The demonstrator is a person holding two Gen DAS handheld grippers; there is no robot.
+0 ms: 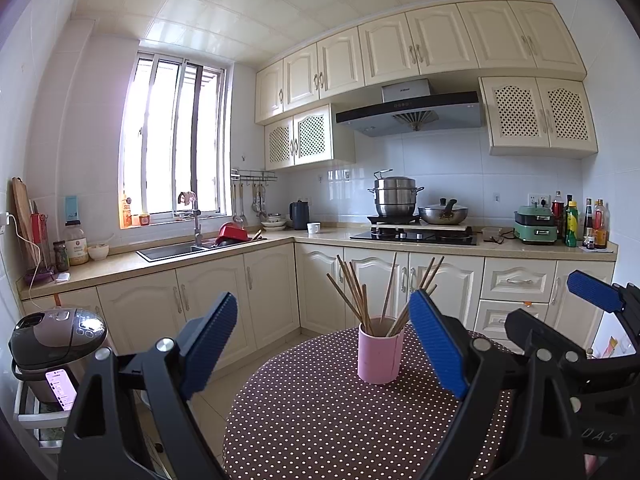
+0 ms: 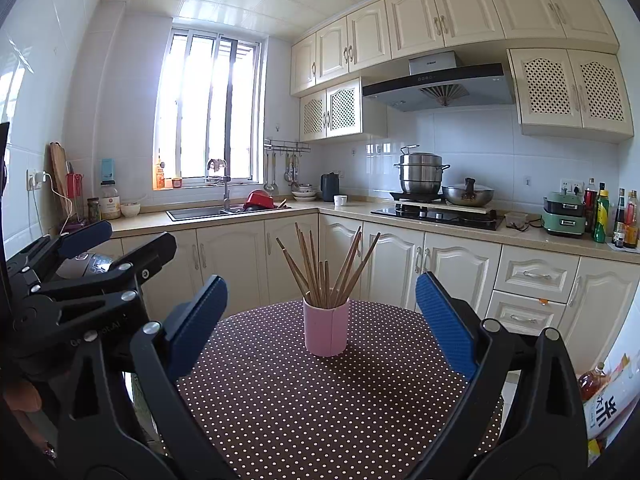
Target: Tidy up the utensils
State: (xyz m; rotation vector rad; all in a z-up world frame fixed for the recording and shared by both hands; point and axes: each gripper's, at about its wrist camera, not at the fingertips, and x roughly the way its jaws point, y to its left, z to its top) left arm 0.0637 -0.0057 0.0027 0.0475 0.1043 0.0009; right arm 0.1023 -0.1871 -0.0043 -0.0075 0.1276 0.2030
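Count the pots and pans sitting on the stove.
2. A tall stacked steel steamer pot stands on the left burner; a lidded wok sits just to its right on the stove. None looks hidden.

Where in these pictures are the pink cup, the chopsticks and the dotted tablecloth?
pink cup (image 2: pixel 326 332): right wrist view, middle of its front wall.
chopsticks (image 2: pixel 320 270): right wrist view, the bundle above the cup's rim.
dotted tablecloth (image 1: pixel 320 420): left wrist view, a bare patch in front of the cup.
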